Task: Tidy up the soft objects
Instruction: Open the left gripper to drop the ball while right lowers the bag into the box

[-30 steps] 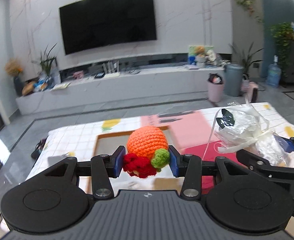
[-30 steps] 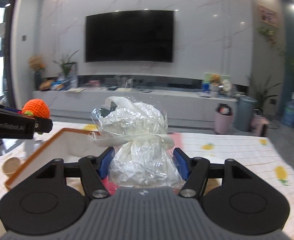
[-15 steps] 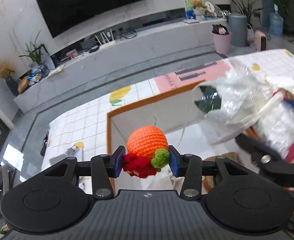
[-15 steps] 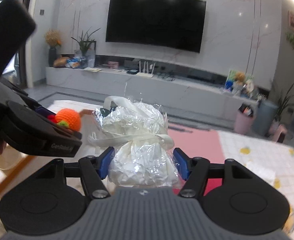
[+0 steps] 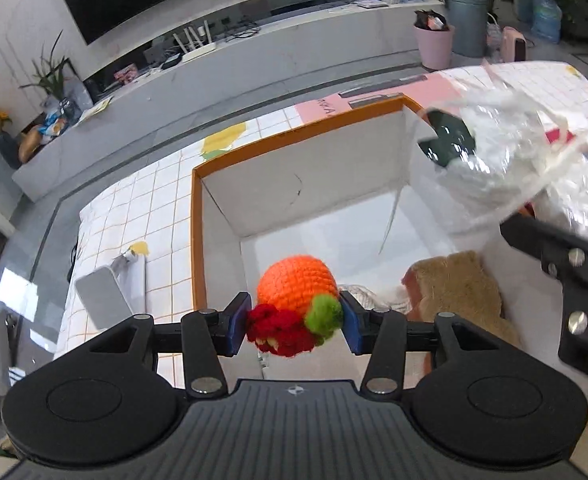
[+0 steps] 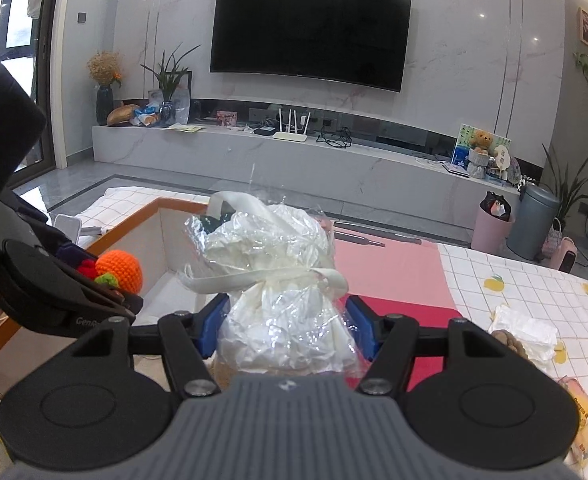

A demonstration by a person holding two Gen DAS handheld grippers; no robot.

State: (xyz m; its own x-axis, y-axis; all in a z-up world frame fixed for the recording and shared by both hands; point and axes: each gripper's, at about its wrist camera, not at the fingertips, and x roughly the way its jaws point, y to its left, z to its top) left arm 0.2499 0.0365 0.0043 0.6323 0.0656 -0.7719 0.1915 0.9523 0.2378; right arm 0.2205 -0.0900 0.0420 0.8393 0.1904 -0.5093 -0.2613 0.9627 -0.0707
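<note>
Over the orange-rimmed box (image 5: 197, 248) we hold the crocheted orange (image 5: 296, 286) in the left gripper (image 5: 294, 326), whose jaws are opening, toy between them. We let it fall clear of the tan plush (image 5: 458, 288) (already inside). The right gripper (image 6: 285, 326) clamps the wrapped white bundle (image 6: 281, 280) above the box's edge; we release it second.

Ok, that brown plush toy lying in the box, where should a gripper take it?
Grip the brown plush toy across its upper, narrower end, coming straight down from above: it lies flat on the floor of the box, near the walls, so side approaches look blocked.
</note>
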